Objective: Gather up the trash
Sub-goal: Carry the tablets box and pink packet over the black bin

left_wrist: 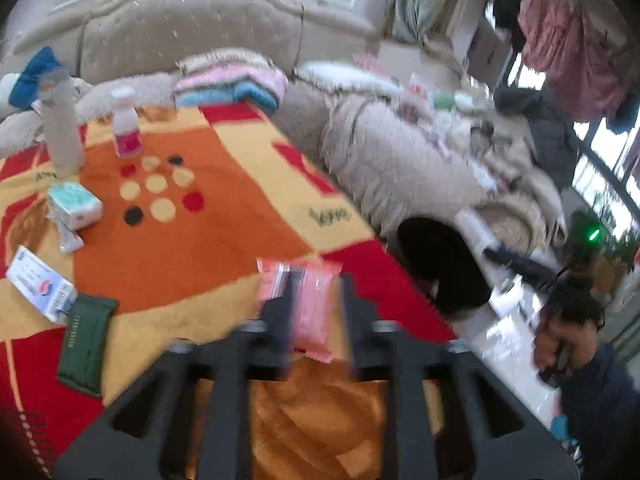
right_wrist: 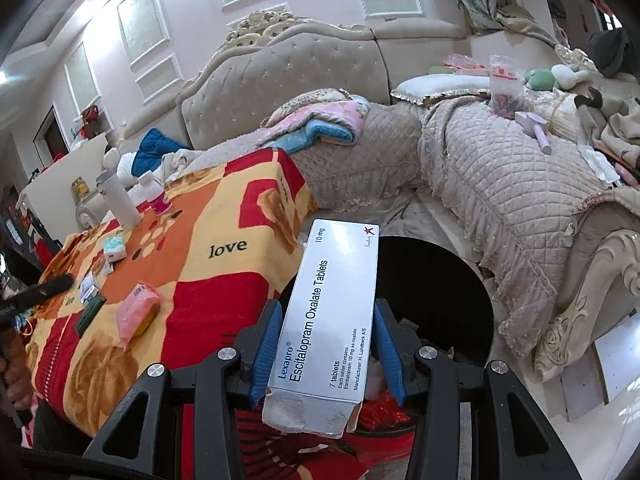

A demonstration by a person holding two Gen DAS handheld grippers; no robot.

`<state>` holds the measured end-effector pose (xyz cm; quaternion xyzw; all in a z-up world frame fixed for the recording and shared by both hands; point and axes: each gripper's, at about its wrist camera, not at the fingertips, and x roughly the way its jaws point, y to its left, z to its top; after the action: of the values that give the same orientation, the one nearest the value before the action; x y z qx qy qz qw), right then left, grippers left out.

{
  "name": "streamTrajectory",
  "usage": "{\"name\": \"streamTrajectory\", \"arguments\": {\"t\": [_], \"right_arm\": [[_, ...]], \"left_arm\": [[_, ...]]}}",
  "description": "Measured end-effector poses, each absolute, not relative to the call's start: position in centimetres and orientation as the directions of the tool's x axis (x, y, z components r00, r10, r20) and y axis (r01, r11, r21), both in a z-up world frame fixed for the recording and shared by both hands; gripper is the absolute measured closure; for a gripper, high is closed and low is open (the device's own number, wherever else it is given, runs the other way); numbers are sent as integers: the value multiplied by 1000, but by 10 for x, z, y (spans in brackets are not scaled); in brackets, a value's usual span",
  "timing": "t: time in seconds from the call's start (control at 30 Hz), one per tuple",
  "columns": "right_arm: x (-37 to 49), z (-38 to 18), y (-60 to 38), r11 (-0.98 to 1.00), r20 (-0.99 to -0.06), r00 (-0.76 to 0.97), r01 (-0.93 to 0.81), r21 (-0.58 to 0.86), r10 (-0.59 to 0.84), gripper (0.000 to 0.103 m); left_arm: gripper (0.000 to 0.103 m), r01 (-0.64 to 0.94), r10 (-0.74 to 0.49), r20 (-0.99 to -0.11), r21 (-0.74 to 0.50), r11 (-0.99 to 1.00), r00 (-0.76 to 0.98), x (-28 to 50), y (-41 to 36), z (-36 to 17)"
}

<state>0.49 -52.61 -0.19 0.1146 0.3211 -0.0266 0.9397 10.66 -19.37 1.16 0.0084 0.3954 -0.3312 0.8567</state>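
The Lexapro tablet box (right_wrist: 328, 316) is sitting clamped between the blue pads (right_wrist: 266, 350) of the right gripper (right_wrist: 326, 356), its torn end flap facing the camera. The box is hanging over the mouth of the black trash bin (right_wrist: 460, 300), which is standing on the floor just beside the blanket-covered table (right_wrist: 224, 280). A red wrapper (right_wrist: 380, 410) and some pale scraps are already lying inside the bin, so part of the collection appears done.

The left gripper (left_wrist: 318, 292) is reaching over the table with its jaws apart, straddling one edge of the pink packet (left_wrist: 312, 308); one finger is lying over the packet's middle. The view is blurred, so contact cannot be confirmed, and the jaws are not closed on the packet.

Remaining on the blanket, the following items are awaiting sorting:
- the dark green wrapper (left_wrist: 86, 344), near the packet;
- a white carton with a red-and-blue logo (left_wrist: 40, 284);
- a pale green tissue pack (left_wrist: 74, 204);
- a small white packet (left_wrist: 70, 238) just beside the tissue pack.

A grey flask (left_wrist: 60, 132) and a pink-labelled bottle (left_wrist: 126, 124) are standing upright at the far end; whether they count as trash cannot be told.

Judged from this layout, the task is in its early-to-middle portion: one box is poised for release, one packet is being approached, several items are left.
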Motion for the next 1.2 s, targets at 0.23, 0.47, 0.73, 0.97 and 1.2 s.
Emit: {"name": "streamTrajectory", "arguments": {"t": [0.23,0.47,0.73,0.97,1.2], "right_arm": [[5,-1,-523,976,-614,789,111,186,27,59],[13,-10,-534,974,-645,764,149,170,-4,59],[14,-19,-560,965,-671,740,205,165,-43,59],[21,-24,-566,963,-687,725,217,161,-49,59],[23,-24,-573,962,-695,716,230,149,-63,58]], "left_arm": [[37,621,-487,-758,-139,771,434,125,-232,-30],[49,561,-397,-780,-72,825,483,139,-238,-47],[52,600,-542,-706,-205,773,457,129,-256,-10],[52,680,-637,-677,-270,681,369,129,-331,9],[52,705,-642,-711,-297,644,287,136,-397,-9]]}}
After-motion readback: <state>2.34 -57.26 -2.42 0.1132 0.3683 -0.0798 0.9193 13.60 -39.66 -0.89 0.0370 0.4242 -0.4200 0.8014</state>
